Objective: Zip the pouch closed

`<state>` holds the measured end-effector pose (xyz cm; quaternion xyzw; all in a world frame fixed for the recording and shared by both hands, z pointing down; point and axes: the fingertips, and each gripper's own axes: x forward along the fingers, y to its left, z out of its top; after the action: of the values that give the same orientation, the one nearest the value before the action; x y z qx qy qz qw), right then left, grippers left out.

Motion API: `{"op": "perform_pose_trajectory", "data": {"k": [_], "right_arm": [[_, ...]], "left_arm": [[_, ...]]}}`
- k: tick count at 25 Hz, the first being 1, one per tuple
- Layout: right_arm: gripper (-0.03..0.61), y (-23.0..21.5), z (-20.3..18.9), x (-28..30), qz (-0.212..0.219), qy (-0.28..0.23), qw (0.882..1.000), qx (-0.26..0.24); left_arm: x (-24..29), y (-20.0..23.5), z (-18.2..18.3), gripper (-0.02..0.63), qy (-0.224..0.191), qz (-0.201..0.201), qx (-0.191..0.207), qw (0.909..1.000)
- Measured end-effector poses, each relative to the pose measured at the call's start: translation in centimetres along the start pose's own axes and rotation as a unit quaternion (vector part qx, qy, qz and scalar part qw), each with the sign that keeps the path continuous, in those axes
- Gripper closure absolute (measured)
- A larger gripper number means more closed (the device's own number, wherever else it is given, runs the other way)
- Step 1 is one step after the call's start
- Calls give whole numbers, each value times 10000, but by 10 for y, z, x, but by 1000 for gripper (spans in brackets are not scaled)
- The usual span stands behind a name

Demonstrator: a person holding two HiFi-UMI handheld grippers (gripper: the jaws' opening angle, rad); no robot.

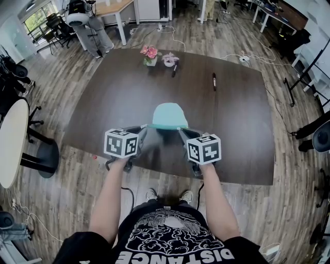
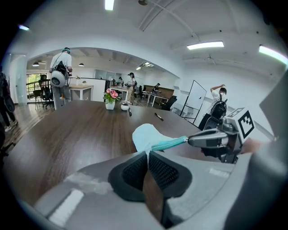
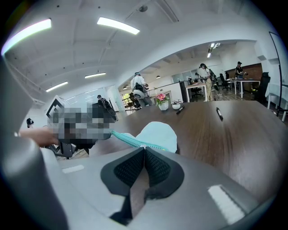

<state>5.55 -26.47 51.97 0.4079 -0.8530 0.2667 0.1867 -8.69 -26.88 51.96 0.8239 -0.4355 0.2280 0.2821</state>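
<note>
Standing at the near edge of a dark wooden table, a person holds a pale turquoise pouch between two hand-held grippers, over the near middle of the tabletop. The left gripper has its jaws pressed together on the pouch's left near corner, a sliver of fabric pinched between the black ribbed pads. The right gripper is likewise clamped tight, on the right end of the zip, which runs taut as a turquoise line along the pouch's near edge from one gripper to the other. The body of the pouch stretches away from the jaws towards the far side of the table; whether its far end rests on the wood cannot be made out. Each gripper carries a white cube with black square markers, just ahead of the person's bare forearms. Near the far edge of the table stand a small pot of pink flowers and, just right of it, a smaller pink-topped pot. A dark pen lies beside them and a second pen further right, all well apart from the pouch. Beyond the table, on the wood-plank floor, a second person stands by a white desk at far left.
</note>
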Motion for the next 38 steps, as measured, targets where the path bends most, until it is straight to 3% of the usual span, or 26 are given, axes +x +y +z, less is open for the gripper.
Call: {"op": "perform_pose_trajectory", "data": {"k": [19,38], "right_arm": [[568,-29,0,-6,-403,-10,9992,53],[571,-60,-53,7,-866,435,9947,346]], "left_arm": [[12,6,-1,593,105,43,5,9999],[54,-5,-44,586,585,-163,122,9981]]}}
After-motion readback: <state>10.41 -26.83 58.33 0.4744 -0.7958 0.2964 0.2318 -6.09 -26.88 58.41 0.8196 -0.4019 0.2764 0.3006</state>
